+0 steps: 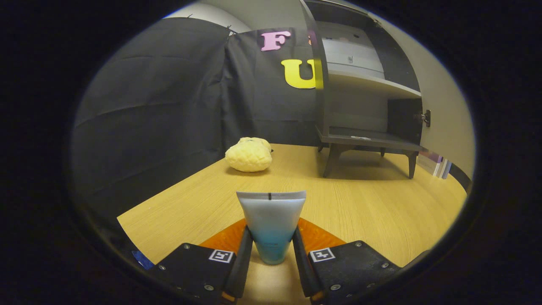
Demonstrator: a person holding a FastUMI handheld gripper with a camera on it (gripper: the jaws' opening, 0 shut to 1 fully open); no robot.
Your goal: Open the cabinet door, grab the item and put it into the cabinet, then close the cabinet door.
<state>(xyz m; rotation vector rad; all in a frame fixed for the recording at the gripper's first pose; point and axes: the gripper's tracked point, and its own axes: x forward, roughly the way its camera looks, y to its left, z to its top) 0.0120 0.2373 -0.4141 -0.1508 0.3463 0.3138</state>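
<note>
A squeeze tube [271, 222], pale at its flat crimped end and blue lower down, stands between my fingers with the crimped end pointing ahead. My gripper [271, 250] is shut on the tube, both fingers pressing its sides, and holds it just above the wooden table [372, 203]. Beyond and to the right stands a small dark cabinet [364, 106] on legs with its door [315, 63] swung open, edge toward me. Its bottom shelf [368, 137] holds a small flat pale thing I cannot identify, and a light shelf sits above.
A yellow, bumpy, bread-like soft object [249, 156] lies on the table ahead and slightly left, near the black cloth wall. The table edge runs along the left. Some books or boxes [438, 165] stand on the floor by the wall, right of the cabinet.
</note>
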